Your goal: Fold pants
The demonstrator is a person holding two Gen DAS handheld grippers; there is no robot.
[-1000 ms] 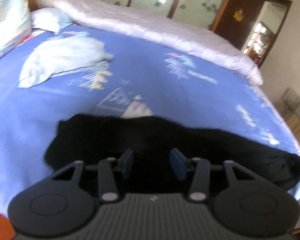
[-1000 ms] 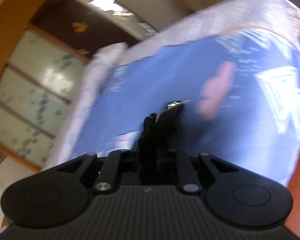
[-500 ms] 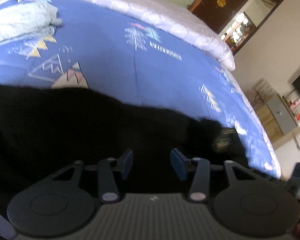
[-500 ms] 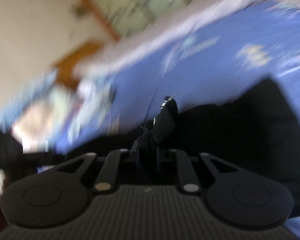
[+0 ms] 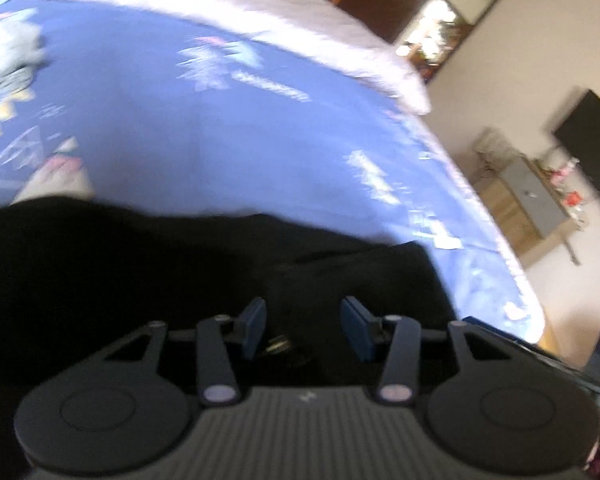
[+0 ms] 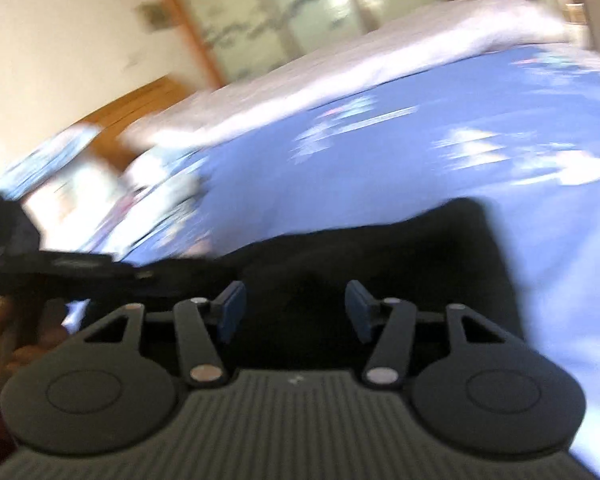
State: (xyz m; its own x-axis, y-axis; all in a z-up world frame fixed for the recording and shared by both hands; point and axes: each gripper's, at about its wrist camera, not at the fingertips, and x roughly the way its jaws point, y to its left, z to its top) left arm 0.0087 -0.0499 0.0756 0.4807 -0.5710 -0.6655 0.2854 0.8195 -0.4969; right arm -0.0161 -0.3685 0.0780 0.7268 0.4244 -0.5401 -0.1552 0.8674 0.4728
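On the blue bedspread [image 5: 228, 148] lie the black pants [image 5: 140, 272]. Right gripper [image 6: 293, 312] — clamped on fabric half a second ago — now stands open and empty; left gripper [image 5: 303, 328] remains open. One fold is likely laid down.

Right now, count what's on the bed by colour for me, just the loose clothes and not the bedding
Black: 1, the pants
Light blue: 1, a crumpled garment at the far left
Total: 2
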